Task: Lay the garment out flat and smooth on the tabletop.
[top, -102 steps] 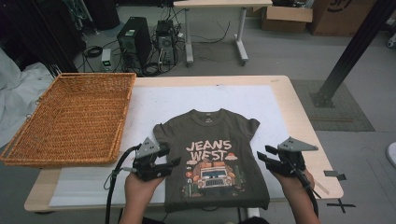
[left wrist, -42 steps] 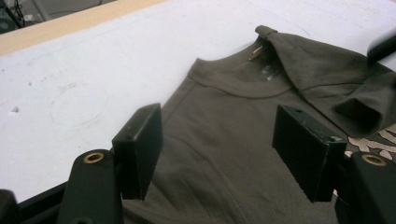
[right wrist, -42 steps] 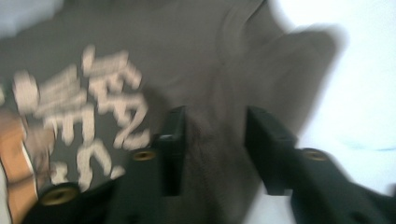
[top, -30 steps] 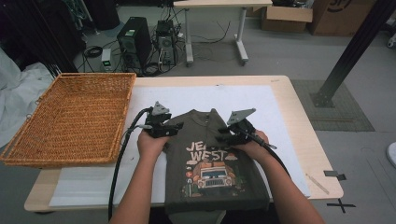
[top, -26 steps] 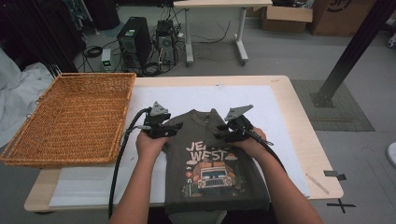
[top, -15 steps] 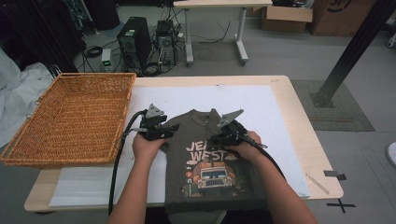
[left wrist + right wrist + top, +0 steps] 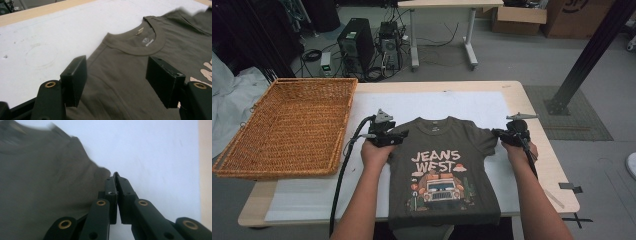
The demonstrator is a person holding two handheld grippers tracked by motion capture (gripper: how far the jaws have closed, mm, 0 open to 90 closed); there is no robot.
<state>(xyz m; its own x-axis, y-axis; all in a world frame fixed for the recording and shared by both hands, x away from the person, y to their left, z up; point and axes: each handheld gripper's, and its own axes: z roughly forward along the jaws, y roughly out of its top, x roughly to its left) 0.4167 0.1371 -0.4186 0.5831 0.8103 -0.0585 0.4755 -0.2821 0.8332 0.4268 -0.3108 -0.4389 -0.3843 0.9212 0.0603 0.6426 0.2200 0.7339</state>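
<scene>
Right gripper pinched sleeve edge of T-shirt; left gripper gaped over shoulder (shirt lengthwise toward person).

Left tool jaws wide apart; right tool jaws pinched together.

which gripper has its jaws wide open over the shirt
The left gripper: its jaws stand well apart above the shirt near the collar. The right gripper, at the sleeve edge, has its jaws nearly together.
</scene>
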